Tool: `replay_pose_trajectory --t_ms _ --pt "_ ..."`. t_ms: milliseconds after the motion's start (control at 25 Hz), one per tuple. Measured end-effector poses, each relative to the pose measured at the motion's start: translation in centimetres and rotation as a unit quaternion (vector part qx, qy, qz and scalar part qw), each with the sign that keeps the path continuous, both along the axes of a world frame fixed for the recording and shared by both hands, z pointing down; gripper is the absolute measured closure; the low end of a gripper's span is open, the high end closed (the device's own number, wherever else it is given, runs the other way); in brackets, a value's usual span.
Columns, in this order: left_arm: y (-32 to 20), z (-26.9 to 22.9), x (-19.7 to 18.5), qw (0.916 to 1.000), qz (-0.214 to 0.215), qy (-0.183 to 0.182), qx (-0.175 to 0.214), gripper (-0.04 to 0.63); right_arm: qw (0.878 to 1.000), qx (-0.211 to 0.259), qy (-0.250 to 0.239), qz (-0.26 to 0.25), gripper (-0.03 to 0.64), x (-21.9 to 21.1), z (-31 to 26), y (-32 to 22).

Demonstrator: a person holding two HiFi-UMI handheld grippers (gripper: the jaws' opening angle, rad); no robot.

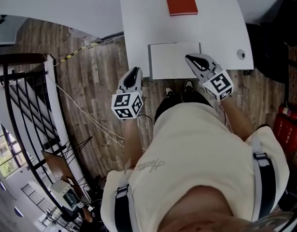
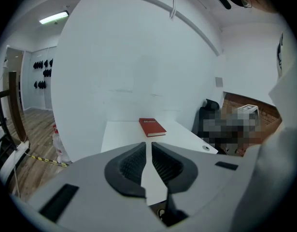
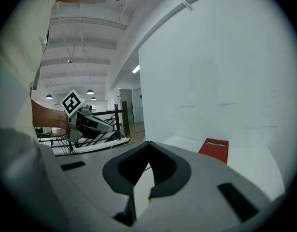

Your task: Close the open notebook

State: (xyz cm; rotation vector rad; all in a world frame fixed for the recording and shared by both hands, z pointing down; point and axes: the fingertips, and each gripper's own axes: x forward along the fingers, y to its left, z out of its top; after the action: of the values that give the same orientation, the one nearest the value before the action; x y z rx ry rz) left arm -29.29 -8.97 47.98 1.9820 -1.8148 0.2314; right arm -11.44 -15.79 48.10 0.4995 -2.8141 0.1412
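Observation:
A pale grey-white notebook [image 1: 172,61] lies flat at the near edge of the white table [image 1: 220,28]. It shows as one plain rectangle with no centre fold visible. My right gripper [image 1: 188,58] rests over the notebook's right part, jaws together with nothing between them [image 3: 148,144]. My left gripper [image 1: 134,70] hangs over the wooden floor just left of the table's near corner, beside the notebook, also shut and empty [image 2: 148,144]. In both gripper views the jaws hide the notebook.
A red book [image 1: 179,0] [image 2: 152,127] [image 3: 214,151] lies at the table's far edge. A cable hole [image 1: 241,54] sits at the table's right. A black chair [image 1: 278,37] and a red extinguisher [image 1: 286,124] stand right; a black railing [image 1: 22,105] runs left.

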Motion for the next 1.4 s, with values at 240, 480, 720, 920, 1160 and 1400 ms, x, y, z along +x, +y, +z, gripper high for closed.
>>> replay_pose_trajectory --t_ms 240,480,720,920,1160,1400 --pt "0.8 4.0 -0.9 0.9990 0.014 0.026 -0.033 0.561 1.000 -0.010 0.011 0.017 0.609 -1.1 1.0 0.5" --pt "2.8 13.0 -0.7 0.9896 0.023 0.093 -0.107 0.561 0.999 -0.011 0.041 0.016 0.609 -1.4 2.8 2.1" --pt "4.7 20.2 0.3 0.9741 0.029 0.154 -0.163 0.561 0.997 -0.015 0.070 0.026 0.609 -0.6 4.2 3.0" --pt "4.7 24.0 0.5 0.9596 0.030 0.211 -0.184 0.561 0.995 -0.023 0.094 0.032 0.609 0.0 5.6 3.5" --pt "4.5 26.5 0.4 0.9514 0.033 0.233 -0.198 0.561 0.993 -0.019 0.117 0.021 0.609 -0.5 6.8 4.1" --pt "3.8 26.7 0.2 0.9332 0.018 0.308 -0.185 0.561 0.993 -0.020 0.114 0.019 0.609 -0.8 7.5 4.0"
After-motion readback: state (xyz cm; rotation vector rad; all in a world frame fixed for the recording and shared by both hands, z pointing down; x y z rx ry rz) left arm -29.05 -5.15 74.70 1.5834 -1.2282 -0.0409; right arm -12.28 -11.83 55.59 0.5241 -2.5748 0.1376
